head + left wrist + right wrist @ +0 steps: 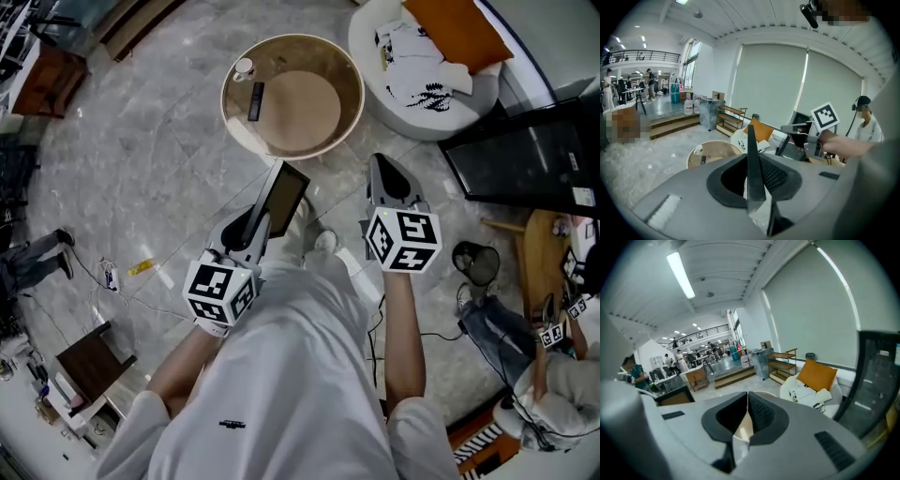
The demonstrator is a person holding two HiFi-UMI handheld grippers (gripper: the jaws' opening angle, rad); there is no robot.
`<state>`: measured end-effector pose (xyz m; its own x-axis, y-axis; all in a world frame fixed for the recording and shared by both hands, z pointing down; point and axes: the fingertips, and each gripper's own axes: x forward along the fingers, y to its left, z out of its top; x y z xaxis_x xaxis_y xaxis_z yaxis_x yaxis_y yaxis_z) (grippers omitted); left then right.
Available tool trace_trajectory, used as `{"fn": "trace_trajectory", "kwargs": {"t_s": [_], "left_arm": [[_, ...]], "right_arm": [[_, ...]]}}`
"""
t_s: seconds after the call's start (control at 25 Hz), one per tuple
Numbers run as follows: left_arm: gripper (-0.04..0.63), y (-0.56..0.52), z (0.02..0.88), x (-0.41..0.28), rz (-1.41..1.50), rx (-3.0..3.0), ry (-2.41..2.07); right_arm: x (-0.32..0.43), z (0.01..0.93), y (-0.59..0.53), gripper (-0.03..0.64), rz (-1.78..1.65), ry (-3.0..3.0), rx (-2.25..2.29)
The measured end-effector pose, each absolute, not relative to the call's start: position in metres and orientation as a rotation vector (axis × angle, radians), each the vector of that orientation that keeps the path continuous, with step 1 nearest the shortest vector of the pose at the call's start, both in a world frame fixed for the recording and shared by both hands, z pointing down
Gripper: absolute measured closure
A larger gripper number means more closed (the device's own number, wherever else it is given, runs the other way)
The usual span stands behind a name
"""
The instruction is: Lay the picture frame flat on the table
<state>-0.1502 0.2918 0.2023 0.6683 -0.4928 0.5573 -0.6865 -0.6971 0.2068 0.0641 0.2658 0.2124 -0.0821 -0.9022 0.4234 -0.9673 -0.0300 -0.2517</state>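
The picture frame (284, 197) is a thin dark panel standing on edge in the air, short of the round wooden table (349, 75). My left gripper (264, 221) is shut on its lower end. In the left gripper view the frame (750, 150) shows edge-on between the jaws of the left gripper (754, 161), with the table (715, 151) beyond. My right gripper (380, 162) hangs beside the frame to its right, apart from it. In the right gripper view the right gripper (747, 399) has its jaws together with nothing between them. The right gripper (806, 133) also shows at the right of the left gripper view.
On the table stand a small white cup (244, 67) and a dark remote (255, 100). A white armchair (427, 89) with an orange cushion (455, 28) sits right of the table. A black screen (525, 159), a black bin (475, 262) and a seated person (562, 375) are at the right.
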Motion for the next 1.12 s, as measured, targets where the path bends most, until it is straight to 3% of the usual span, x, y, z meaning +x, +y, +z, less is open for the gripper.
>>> {"fn": "trace_trajectory", "kwargs": {"t_s": [0.6, 1.12], "left_arm": [[0.529, 0.097, 0.222, -0.129, 0.615, 2.422, -0.853], [0.529, 0.017, 0.250, -0.114, 0.662, 2.352, -0.852]], "right_arm": [[0.058, 0.242, 0.123, 0.611, 0.804, -1.951, 1.942], [0.055, 0.260, 0.055, 0.611, 0.784, -1.949, 1.840]]}}
